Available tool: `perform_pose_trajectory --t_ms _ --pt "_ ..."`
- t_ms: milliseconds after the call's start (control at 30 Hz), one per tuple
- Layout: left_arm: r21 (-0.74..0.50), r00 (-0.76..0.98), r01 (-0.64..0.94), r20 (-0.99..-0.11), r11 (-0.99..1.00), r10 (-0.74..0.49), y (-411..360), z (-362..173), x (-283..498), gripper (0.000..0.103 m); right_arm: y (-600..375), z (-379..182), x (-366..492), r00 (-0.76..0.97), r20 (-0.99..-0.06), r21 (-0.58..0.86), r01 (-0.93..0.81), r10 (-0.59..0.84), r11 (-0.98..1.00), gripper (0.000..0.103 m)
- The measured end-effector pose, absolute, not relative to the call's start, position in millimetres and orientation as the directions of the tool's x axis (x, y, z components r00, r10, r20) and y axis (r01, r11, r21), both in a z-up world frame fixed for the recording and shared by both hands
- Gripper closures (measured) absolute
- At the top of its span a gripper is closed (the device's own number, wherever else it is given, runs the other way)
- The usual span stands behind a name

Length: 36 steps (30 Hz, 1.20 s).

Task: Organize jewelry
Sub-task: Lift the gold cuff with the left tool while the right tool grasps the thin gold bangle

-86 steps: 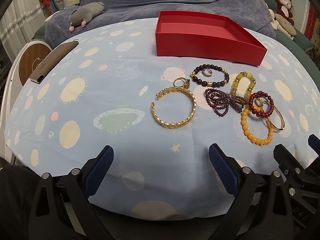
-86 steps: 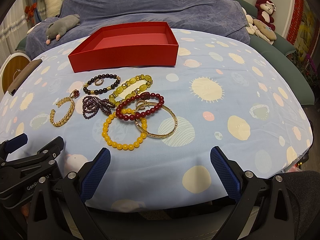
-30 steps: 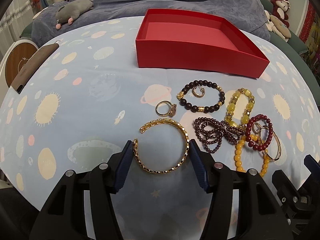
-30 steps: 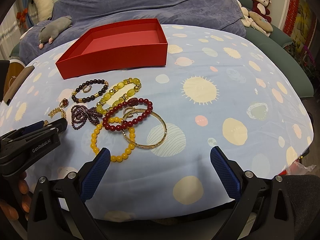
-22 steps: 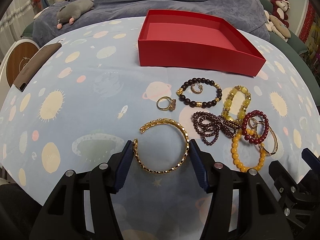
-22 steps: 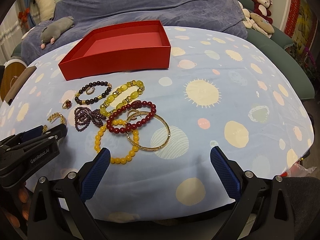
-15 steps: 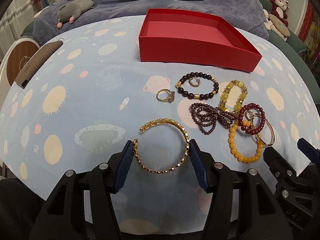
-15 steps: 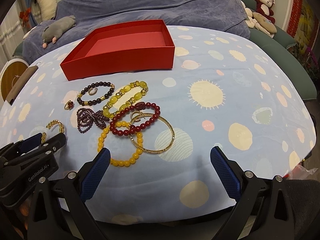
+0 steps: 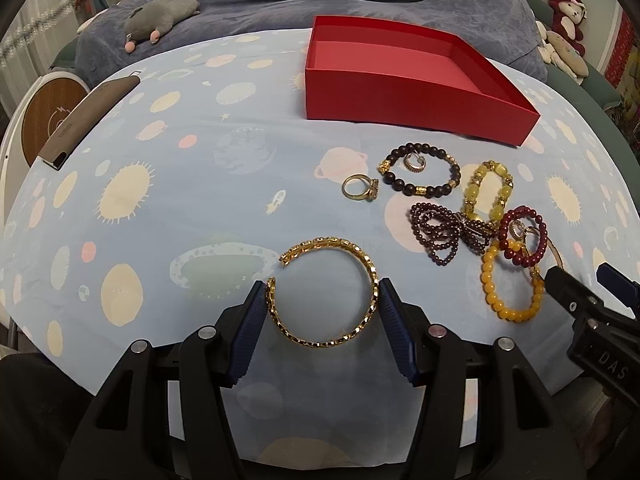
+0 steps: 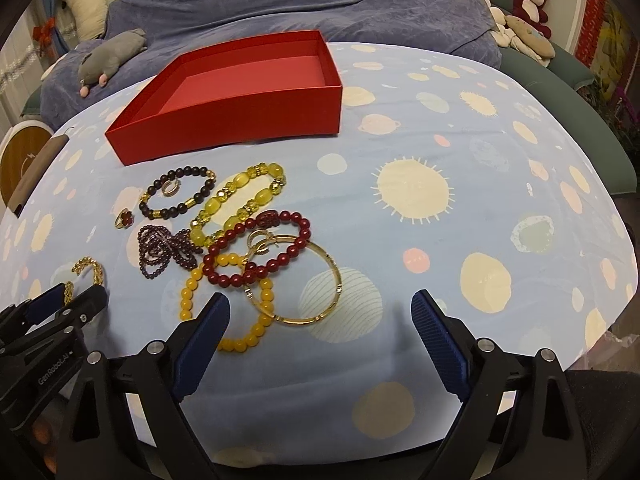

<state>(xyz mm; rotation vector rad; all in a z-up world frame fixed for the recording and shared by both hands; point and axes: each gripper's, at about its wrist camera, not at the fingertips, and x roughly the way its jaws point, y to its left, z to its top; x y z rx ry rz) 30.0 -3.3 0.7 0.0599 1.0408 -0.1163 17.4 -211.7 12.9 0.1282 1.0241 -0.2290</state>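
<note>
1. The left gripper [image 9: 322, 300] is pinching a gold cuff bracelet [image 9: 325, 291], its jaws pressing both sides.
2. The right gripper [image 10: 320, 312] is hovering with jaws spread wide, holding nothing.
3. A thin gold bangle [image 10: 296, 278] and beaded bracelets [image 10: 240, 200] are lying just ahead of its jaws.
4. A red box [image 10: 240, 92] is sitting farther ahead on the surface [image 10: 440, 140].

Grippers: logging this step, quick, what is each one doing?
Left gripper: shut on the gold cuff bracelet.
Right gripper: open, holding nothing, over the orange bead bracelet.
</note>
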Motion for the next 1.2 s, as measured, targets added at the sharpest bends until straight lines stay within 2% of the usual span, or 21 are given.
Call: perform_pose_trajectory --t_ms 167,300,367,467,700,1200 --pt "-0.006 0.501 0.109 -0.863 0.994 -0.061 1.5 0.1 32.6 0.049 -226.9 8.1 23.4 0.473 -0.869 -0.005 0.283 -0.145 0.959 0.028" --pt "-0.008 0.498 0.113 -0.865 0.994 -0.063 0.7 -1.4 32.2 0.049 -226.2 -0.8 28.7 0.452 -0.883 -0.001 0.266 -0.125 0.964 0.043" --pt "-0.008 0.497 0.114 -0.865 0.993 -0.064 0.1 -1.9 32.3 0.049 -222.3 -1.8 30.1 0.46 -0.88 -0.001 0.253 -0.121 0.968 0.046" --pt "-0.011 0.493 0.113 -0.867 0.994 -0.065 -0.3 -3.3 33.0 0.049 -217.3 -0.8 33.6 0.474 -0.874 0.005 0.225 -0.106 0.974 0.056" --pt "-0.016 0.486 0.113 -0.871 0.993 -0.069 -1.2 -4.7 32.8 0.049 -210.2 0.9 34.6 0.484 -0.873 0.039 0.182 -0.055 0.983 0.1" --pt "-0.052 0.515 0.116 -0.851 0.992 -0.104 2.5 28.5 26.1 0.049 -222.0 59.6 7.0 0.566 -0.825 0.104 0.176 -0.015 0.979 0.103"
